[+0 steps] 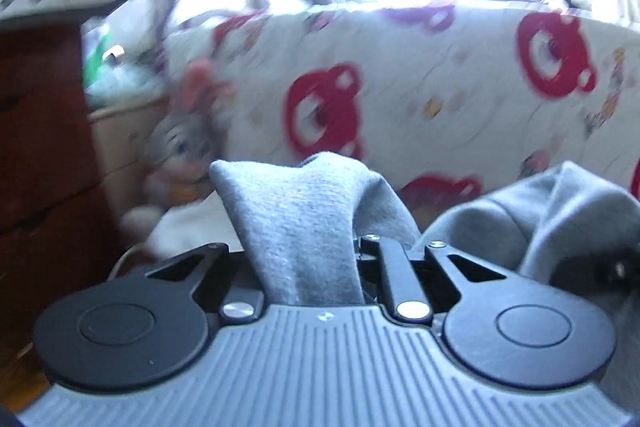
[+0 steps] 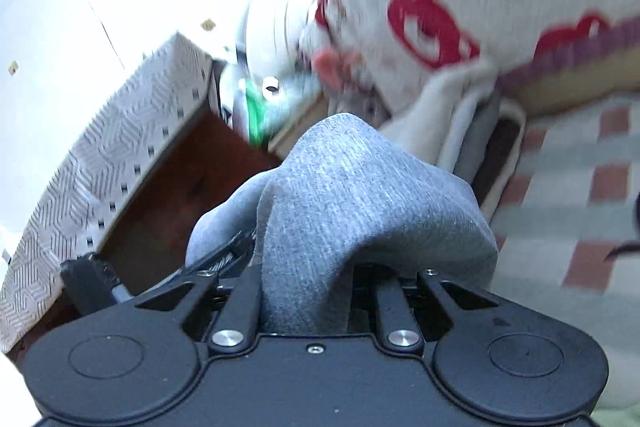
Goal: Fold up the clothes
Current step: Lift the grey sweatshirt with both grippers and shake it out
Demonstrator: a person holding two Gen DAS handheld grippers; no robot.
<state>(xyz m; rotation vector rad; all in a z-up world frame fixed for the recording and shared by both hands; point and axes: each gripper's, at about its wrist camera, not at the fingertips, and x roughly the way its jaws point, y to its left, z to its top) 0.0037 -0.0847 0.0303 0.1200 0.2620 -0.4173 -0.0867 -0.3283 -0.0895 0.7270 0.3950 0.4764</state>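
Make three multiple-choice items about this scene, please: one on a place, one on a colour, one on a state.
1. Where is the plush toy in the left wrist view?
A. left of the patterned bed cover
B. on the window sill
C. inside a gripper

2. What colour is the garment being held?
A. red
B. grey
C. green

3. What is the state of the right hand-held gripper?
A. open and empty
B. lying on the floor
C. shut on the garment

Answers:
1 A: the plush toy sits beside the left edge of the bed cover.
2 B: the garment is grey knit fabric.
3 C: cloth bunches out from the right hand-held gripper; the left hand-held gripper grips it likewise.
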